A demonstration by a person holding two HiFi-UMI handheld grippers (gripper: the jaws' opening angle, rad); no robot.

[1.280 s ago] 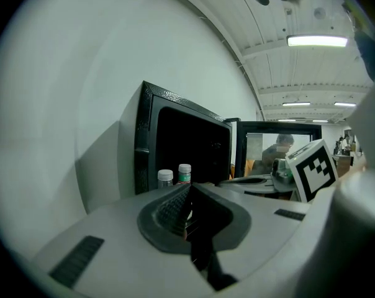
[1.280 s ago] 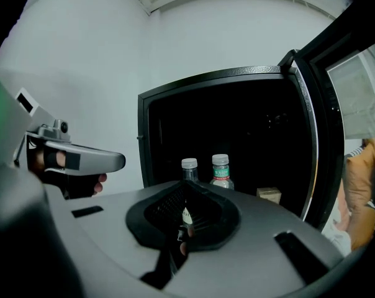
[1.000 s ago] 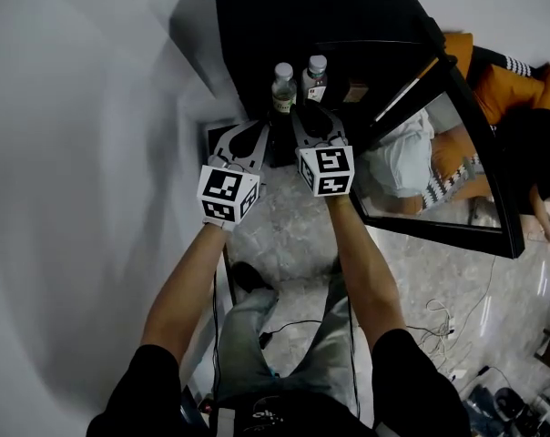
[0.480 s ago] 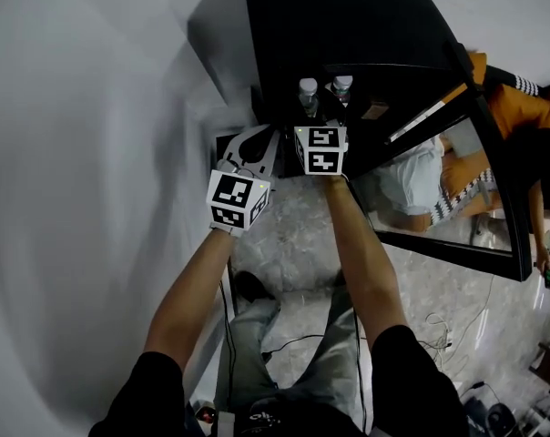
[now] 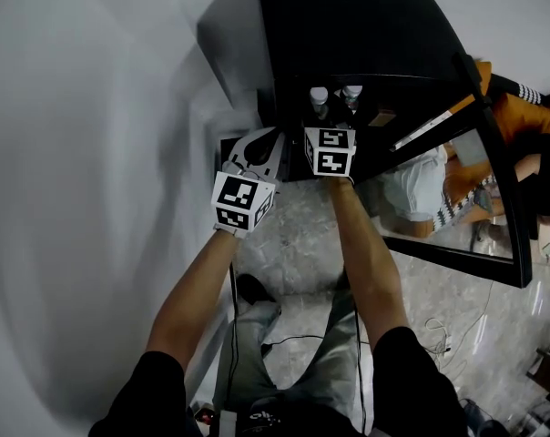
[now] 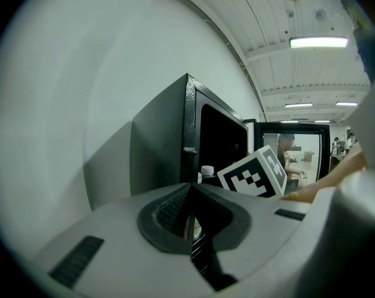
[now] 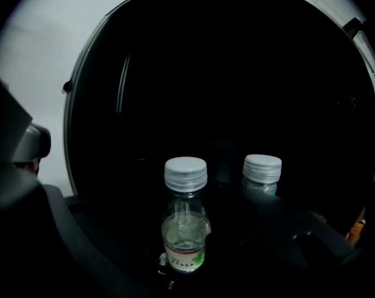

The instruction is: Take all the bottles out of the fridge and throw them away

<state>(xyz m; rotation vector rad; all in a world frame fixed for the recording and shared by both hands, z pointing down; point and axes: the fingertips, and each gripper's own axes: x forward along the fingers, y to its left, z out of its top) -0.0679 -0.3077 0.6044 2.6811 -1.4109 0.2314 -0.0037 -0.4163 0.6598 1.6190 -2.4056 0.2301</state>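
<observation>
Head view: a black fridge (image 5: 348, 25) fills the upper centre of the frame. Its glass door (image 5: 493, 198) hangs open toward the right, and a pale wall (image 5: 75, 153) takes up the left. Two bottles stand upright side by side on a shelf just inside the fridge mouth, each with a white screw cap.

Right gripper view: the near bottle (image 7: 185, 222) stands at lower centre. It is clear, partly filled with clear liquid, and has a label band at its foot. The far bottle (image 7: 262, 172) stands behind it to the right, apart from it. Only its cap and shoulder show, so its contents cannot be told.

The right gripper (image 7: 178, 241) reaches into the fridge mouth. Its jaws are spread and have just been closing a little. The near bottle stands between them, and no pad is seen pressing on it.

The left gripper (image 6: 189, 188) hangs outside the fridge, left of centre in the head view. Its jaws meet tip to tip with nothing between them.

Below both arms lies a veined stone floor (image 5: 293, 235).
</observation>
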